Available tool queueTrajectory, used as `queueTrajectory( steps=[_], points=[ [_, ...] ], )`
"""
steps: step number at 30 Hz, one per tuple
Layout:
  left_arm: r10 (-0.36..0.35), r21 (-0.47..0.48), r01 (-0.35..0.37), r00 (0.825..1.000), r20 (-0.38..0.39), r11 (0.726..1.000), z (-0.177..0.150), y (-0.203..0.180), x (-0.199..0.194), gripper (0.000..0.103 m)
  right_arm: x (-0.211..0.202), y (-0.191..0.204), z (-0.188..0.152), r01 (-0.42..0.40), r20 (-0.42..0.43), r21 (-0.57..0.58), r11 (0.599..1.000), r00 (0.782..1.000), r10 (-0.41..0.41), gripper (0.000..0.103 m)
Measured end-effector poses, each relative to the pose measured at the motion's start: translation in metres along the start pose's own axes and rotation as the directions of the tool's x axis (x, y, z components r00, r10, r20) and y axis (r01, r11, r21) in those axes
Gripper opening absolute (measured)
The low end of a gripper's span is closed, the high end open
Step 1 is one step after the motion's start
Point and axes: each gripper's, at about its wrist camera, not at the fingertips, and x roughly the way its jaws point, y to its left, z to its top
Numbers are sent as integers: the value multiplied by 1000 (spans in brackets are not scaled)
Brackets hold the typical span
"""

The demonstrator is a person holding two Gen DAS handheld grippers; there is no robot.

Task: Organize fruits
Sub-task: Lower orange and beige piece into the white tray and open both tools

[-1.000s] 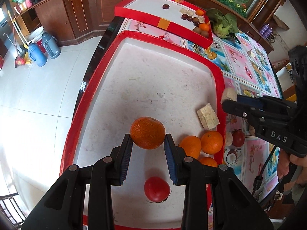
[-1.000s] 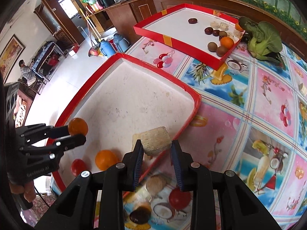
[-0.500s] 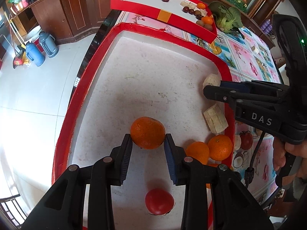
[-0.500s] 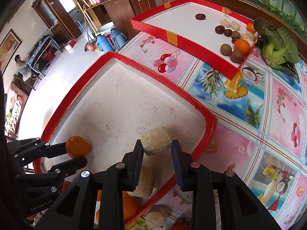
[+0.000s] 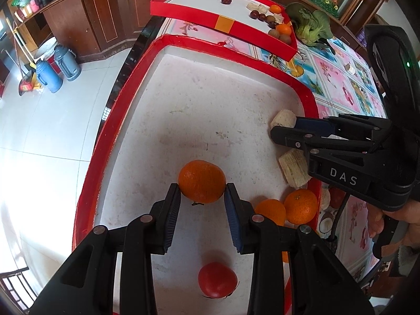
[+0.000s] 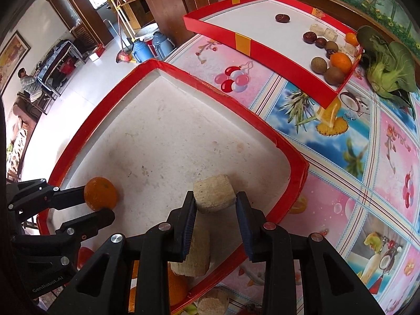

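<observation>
My left gripper (image 5: 202, 199) is shut on an orange (image 5: 201, 181) and holds it just above the white floor of the near red tray (image 5: 110, 120). My right gripper (image 6: 214, 210) is shut on a pale beige chunk (image 6: 214, 193) over the tray's right side; it also shows in the left wrist view (image 5: 283, 118). A second beige chunk (image 5: 294, 168) lies below it. Two oranges (image 5: 300, 206) and a red tomato (image 5: 217, 279) lie in the tray's near part. The left gripper with the orange shows in the right wrist view (image 6: 101, 193).
A second red tray (image 6: 262, 47) at the back holds small dark fruits, oranges and pale cubes. A green leafy vegetable (image 6: 388, 63) lies to its right. Another beige piece (image 6: 212, 300) lies on the patterned tablecloth (image 6: 341, 141) outside the near tray. The floor drops off at left.
My right gripper has carried the beige chunk left, from over the rim to over the tray floor. My left gripper has kept the orange and lowered slightly towards the tray.
</observation>
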Motion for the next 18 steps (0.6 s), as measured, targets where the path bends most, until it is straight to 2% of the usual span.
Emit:
queueTrajectory(
  steps=[3,6,13,18],
  points=[
    [5,-5,-5,1000,-2,1000,-1,-1,0,32,-1,0,1,-1,7,-1,1000,1000,1,34],
    [10,-2,-10,1000,-4,1000,-1,-2,0,34,-8,0,-2,-2,20,-8,1000,1000,2,40],
    [11,11,-11,1000,3,1000,-6,-10,-5,42,-26,-1,-10,-19,44,-8,1000,999,19,41],
    [21,21,-21,1000,6,1000,-11,-16,-10,42,-42,1,-17,-16,68,-20,1000,998,17,43]
  ],
)
